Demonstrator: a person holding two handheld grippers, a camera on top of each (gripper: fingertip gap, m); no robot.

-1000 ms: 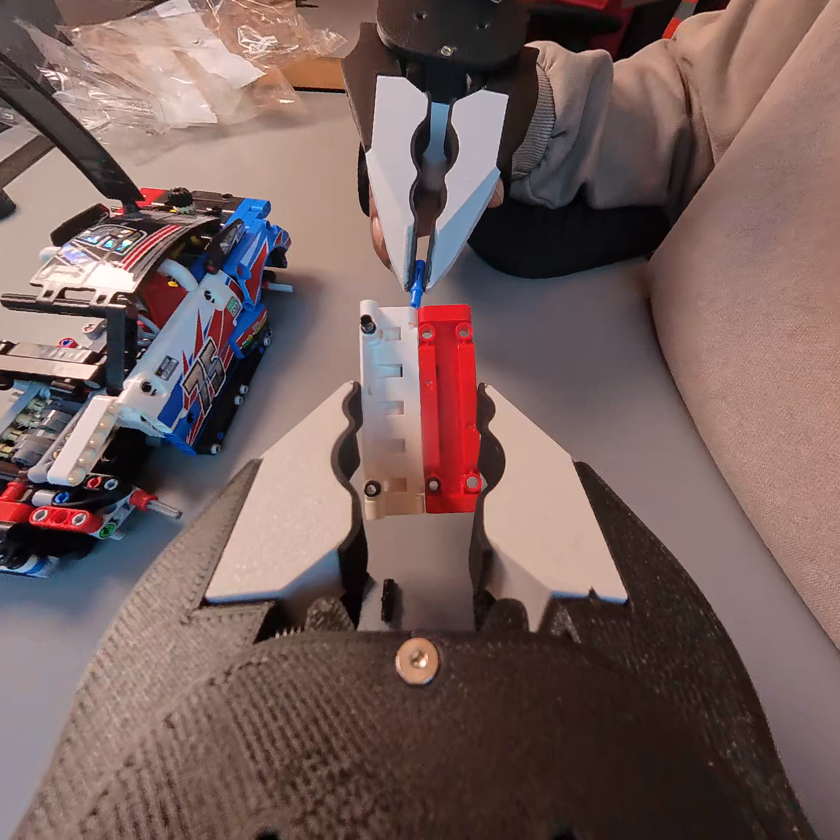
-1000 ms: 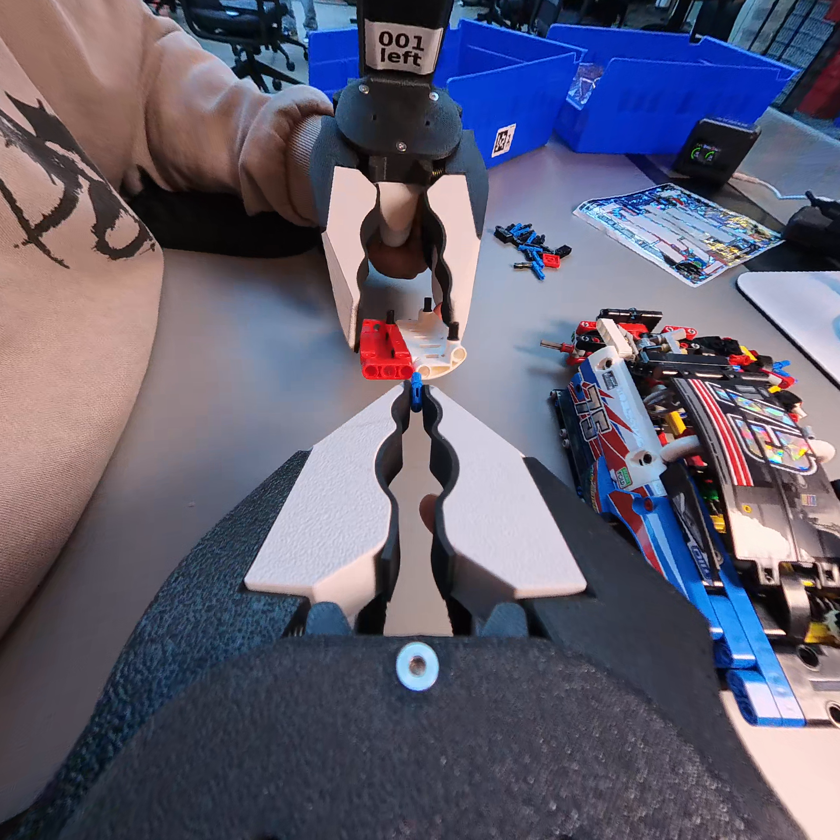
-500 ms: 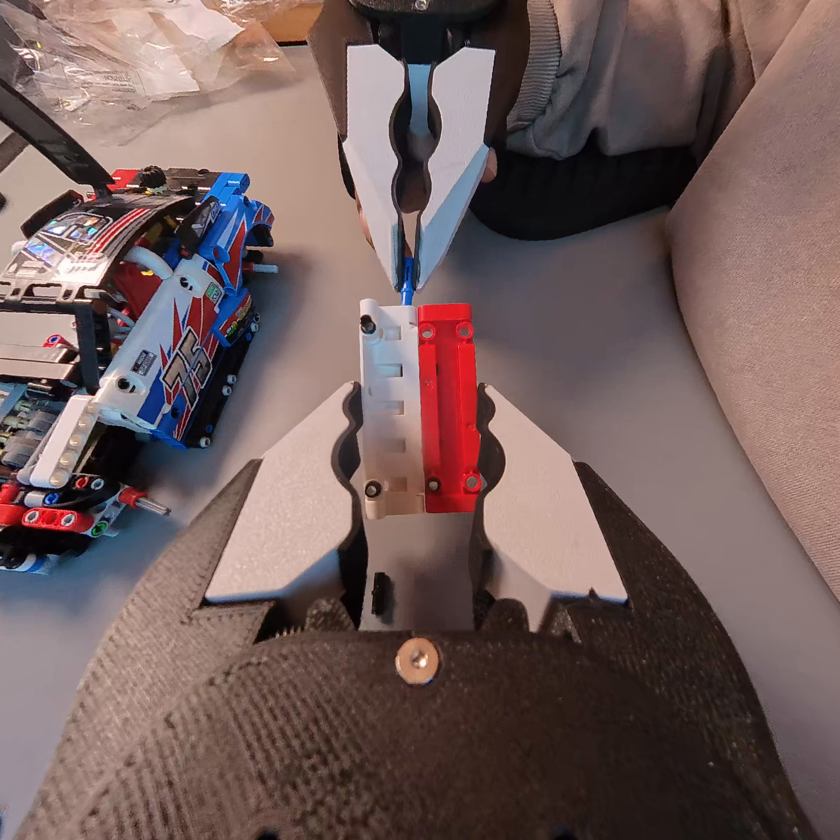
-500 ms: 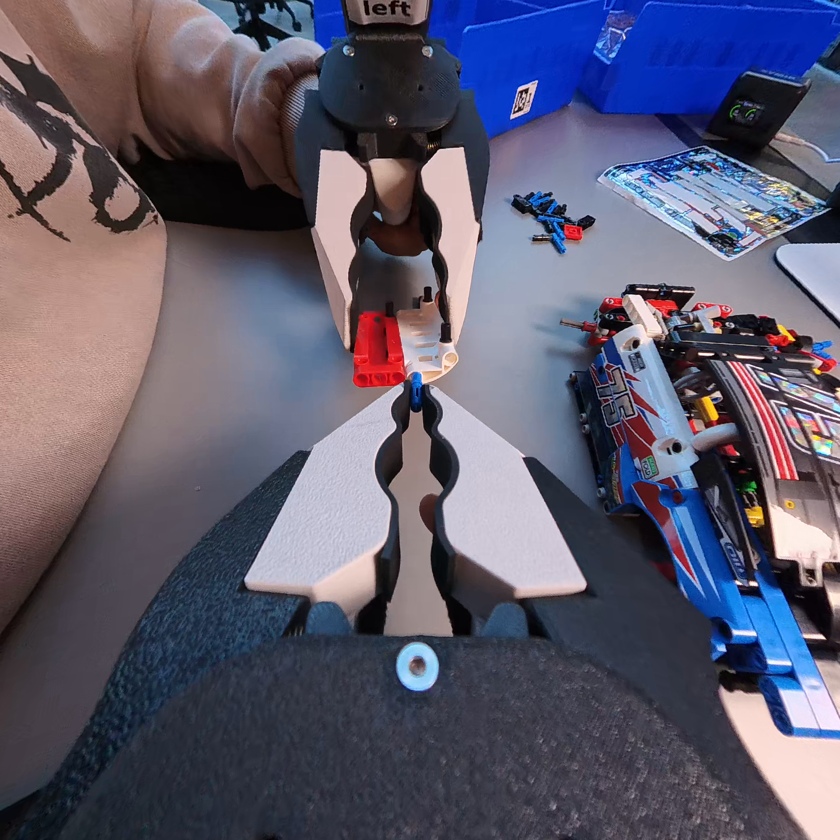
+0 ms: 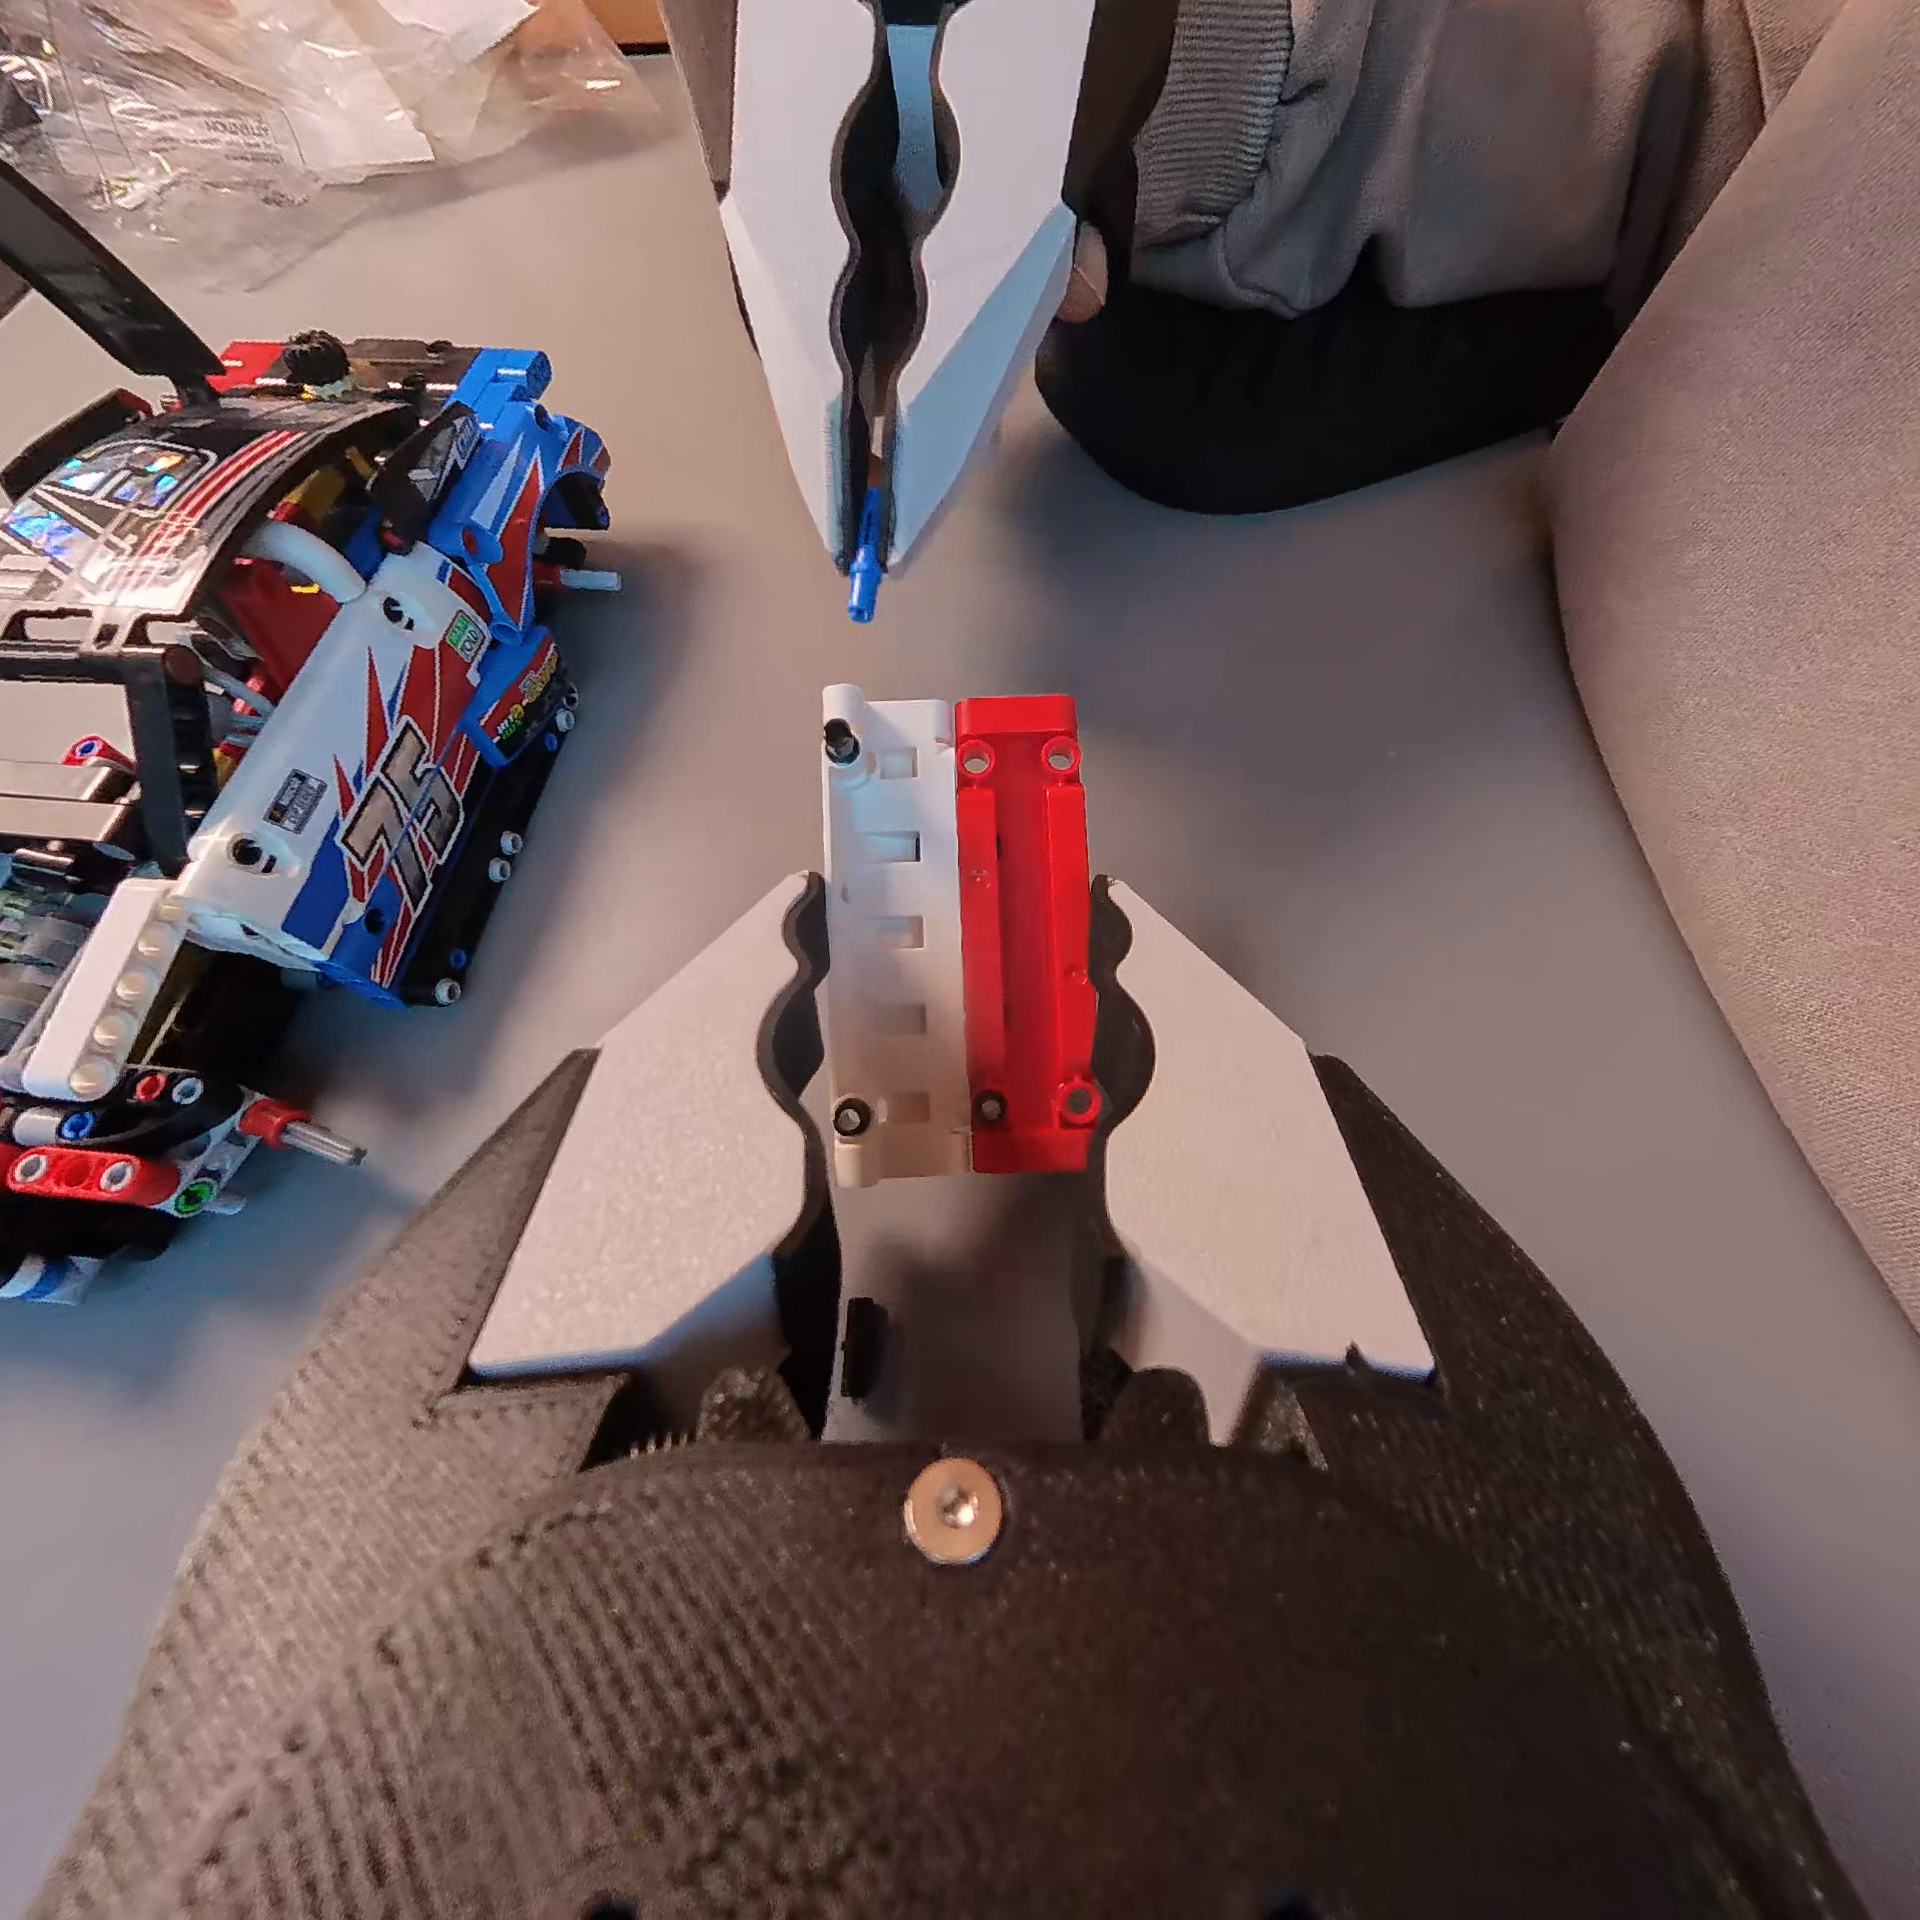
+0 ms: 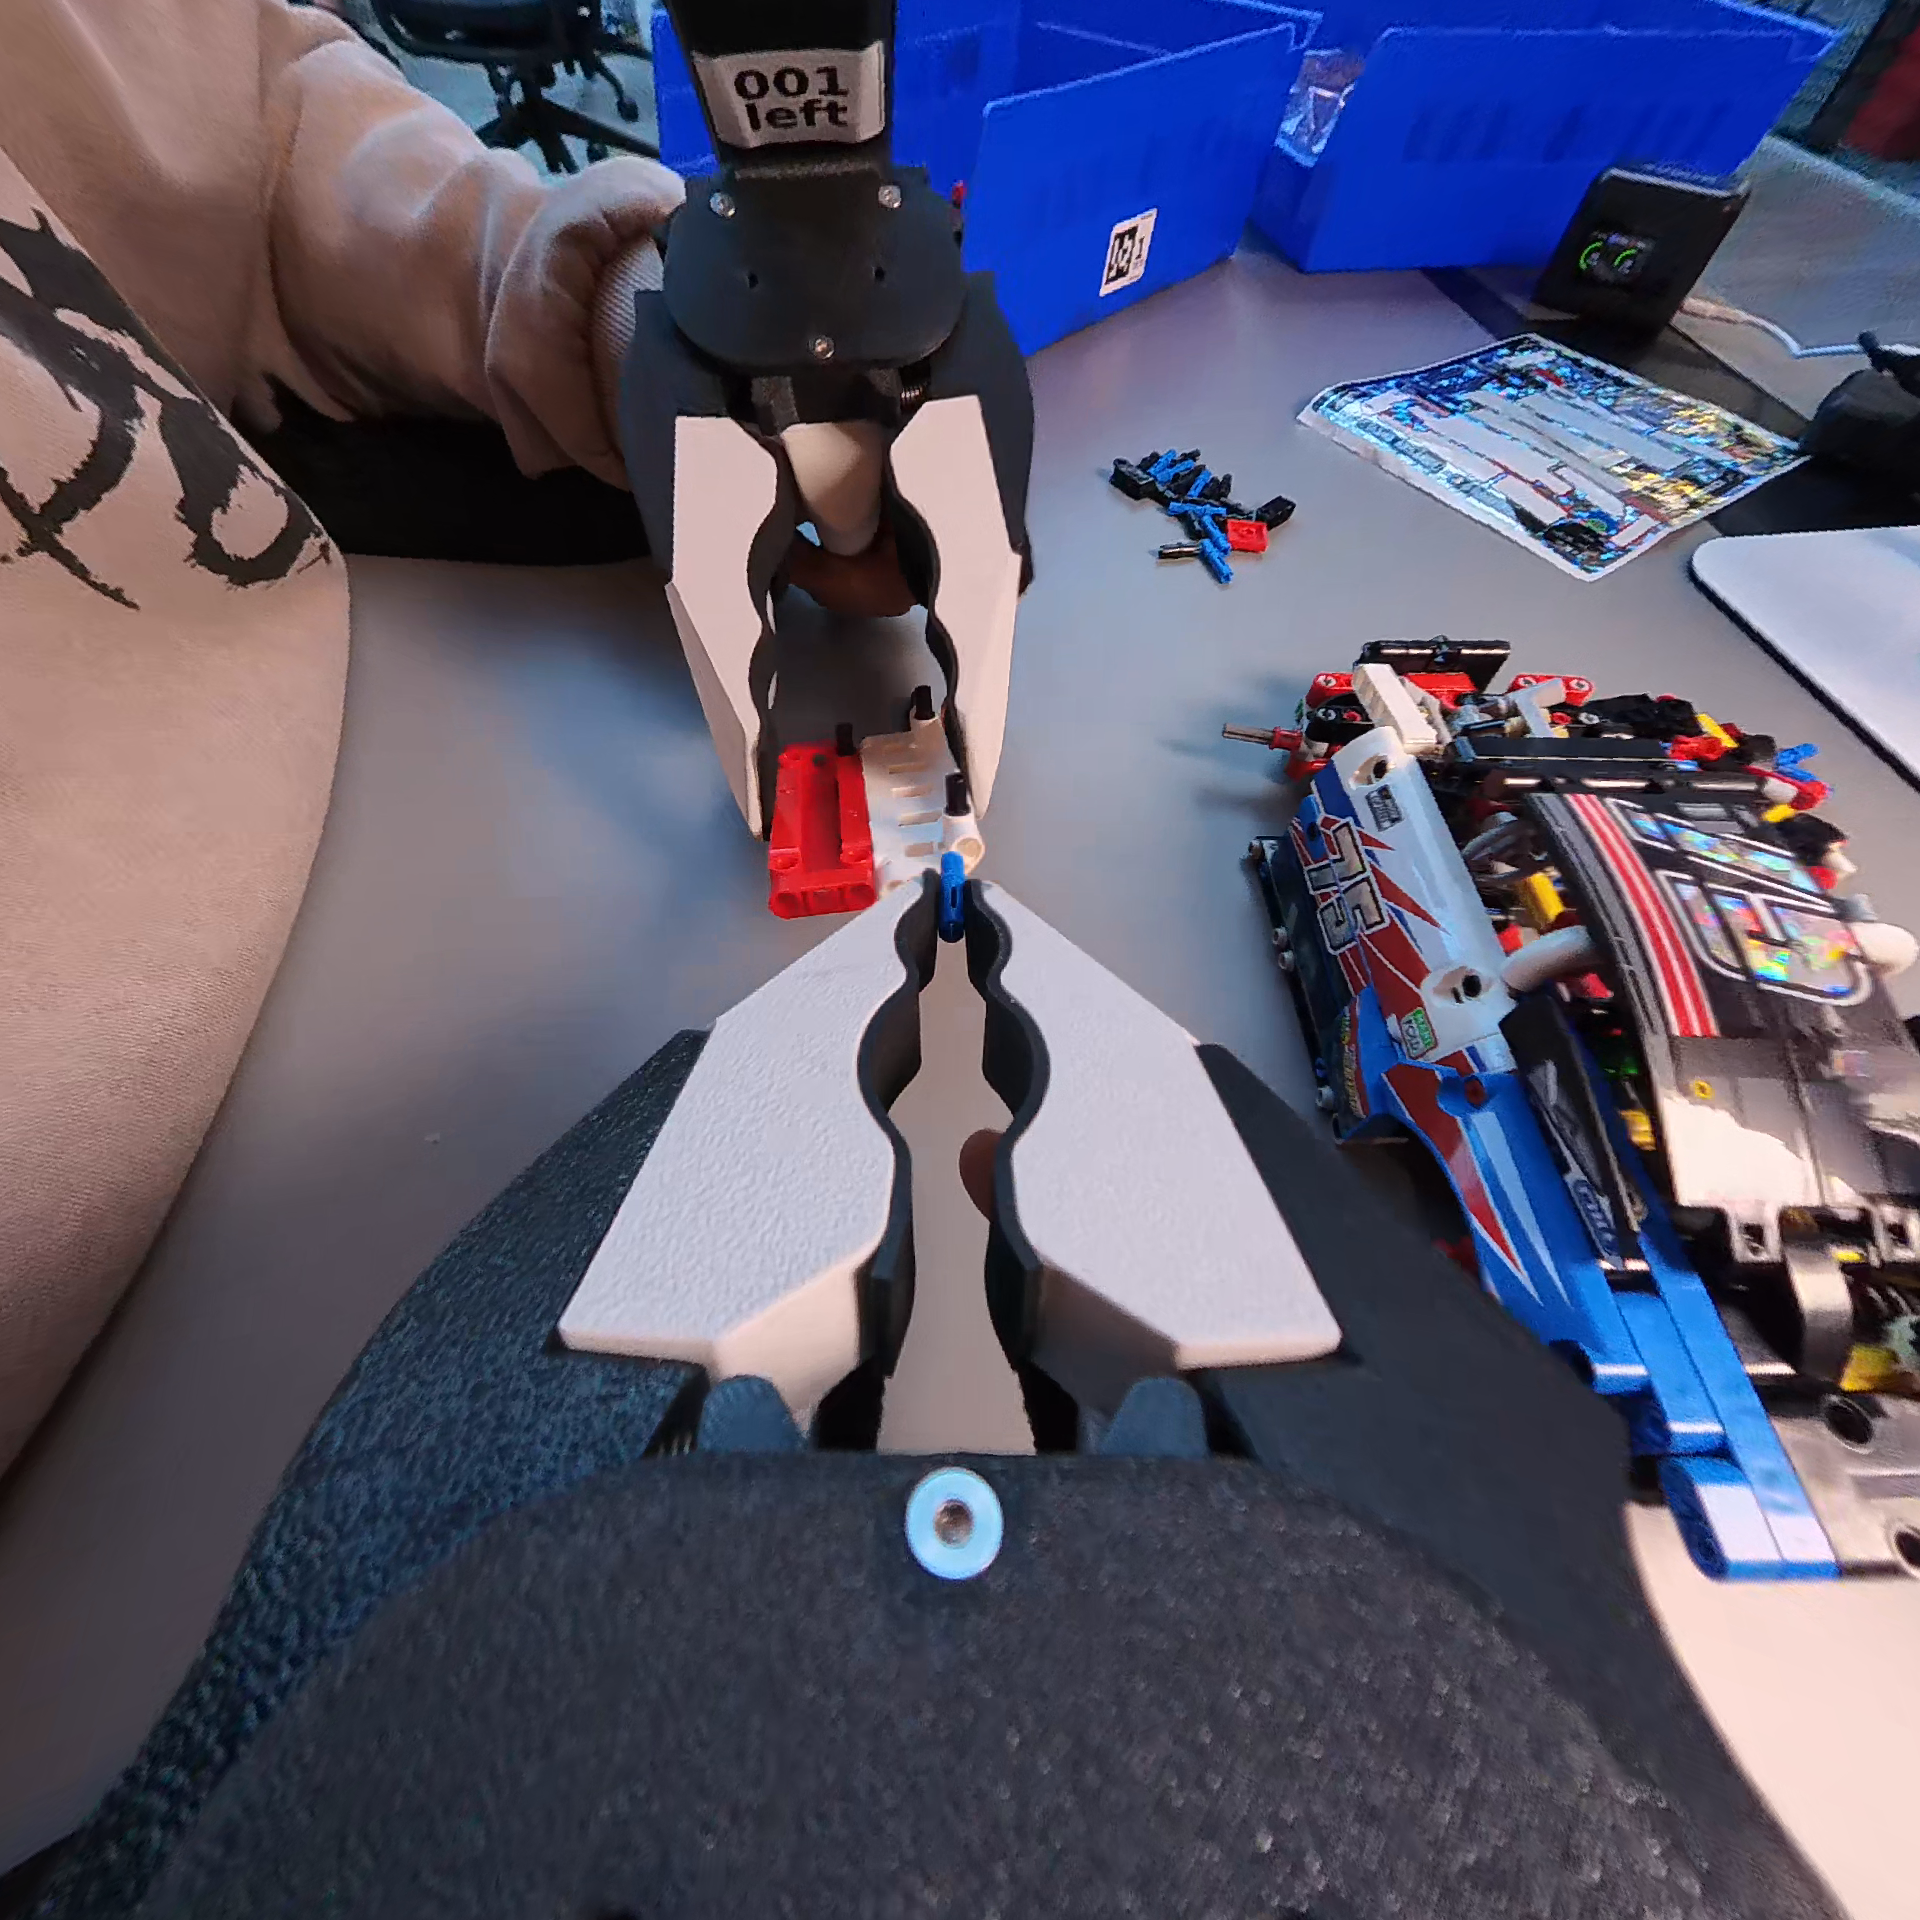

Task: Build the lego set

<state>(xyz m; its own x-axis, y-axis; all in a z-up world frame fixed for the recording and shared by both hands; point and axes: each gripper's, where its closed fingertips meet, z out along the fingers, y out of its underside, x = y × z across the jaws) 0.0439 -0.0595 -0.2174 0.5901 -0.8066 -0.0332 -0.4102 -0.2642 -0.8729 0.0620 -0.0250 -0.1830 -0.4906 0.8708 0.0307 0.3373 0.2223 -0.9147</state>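
My left gripper (image 5: pixel 956 883) is shut on a small assembly of a white panel (image 5: pixel 883 935) and a red panel (image 5: pixel 1023 935) joined side by side, with black pins in its holes. It holds the assembly low over the grey table. My right gripper (image 6: pixel 951 904) is shut on a blue pin (image 6: pixel 950 896). The pin points at the white panel's near end (image 6: pixel 925 821), and the left wrist view shows a small gap between them. In that view the right gripper (image 5: pixel 868 566) comes in from the top with the blue pin (image 5: pixel 862 582) sticking out of its tips.
A partly built blue, white and red Lego race car (image 6: pixel 1558 1039) lies beside the grippers and also shows in the left wrist view (image 5: pixel 364 779). Loose pins (image 6: pixel 1195 509), an instruction booklet (image 6: pixel 1548 447), blue bins (image 6: pixel 1143 156) and plastic bags (image 5: pixel 260 104) lie farther off. A person's sleeve (image 5: pixel 1766 623) borders the table. The left gripper's tips are roughly 6 cm from the right gripper's.
The blue pin was touching the far end of the white and red assembly. Now the right gripper has drawn back a little, toward the white panel's side, leaving a gap. Both grips are unchanged.
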